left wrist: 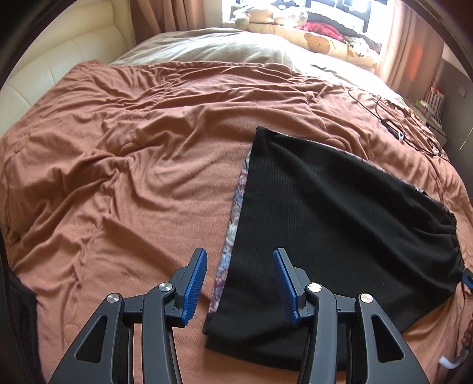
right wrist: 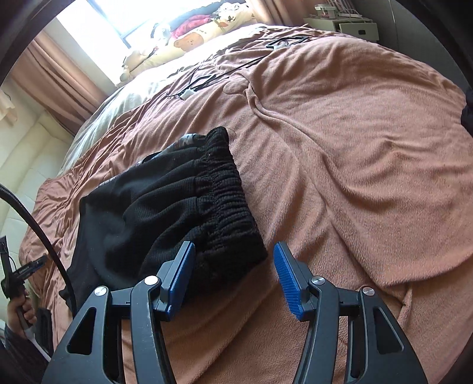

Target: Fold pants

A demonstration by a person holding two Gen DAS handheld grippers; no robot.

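Note:
Black ribbed pants [left wrist: 319, 224] lie folded on the brown blanket, a patterned strip [left wrist: 233, 224] showing along their left edge. My left gripper [left wrist: 239, 265] hovers open above the pants' near left corner, nothing between its blue pads. In the right wrist view the same pants [right wrist: 165, 206] show their gathered elastic waistband [right wrist: 227, 201] nearest me. My right gripper [right wrist: 233, 260] stands open over the waistband's near corner, holding nothing. At that view's left edge a hand grips the other gripper's handle [right wrist: 20, 301].
The brown blanket [left wrist: 133, 165] covers the bed in wrinkles. Black cables and a charger [left wrist: 393, 124] lie on it at the far right. Pillows and soft toys [left wrist: 325, 38] sit under the bright window. A cream headboard [left wrist: 59, 65] runs along the left, a bedside stand [right wrist: 348, 26] beyond.

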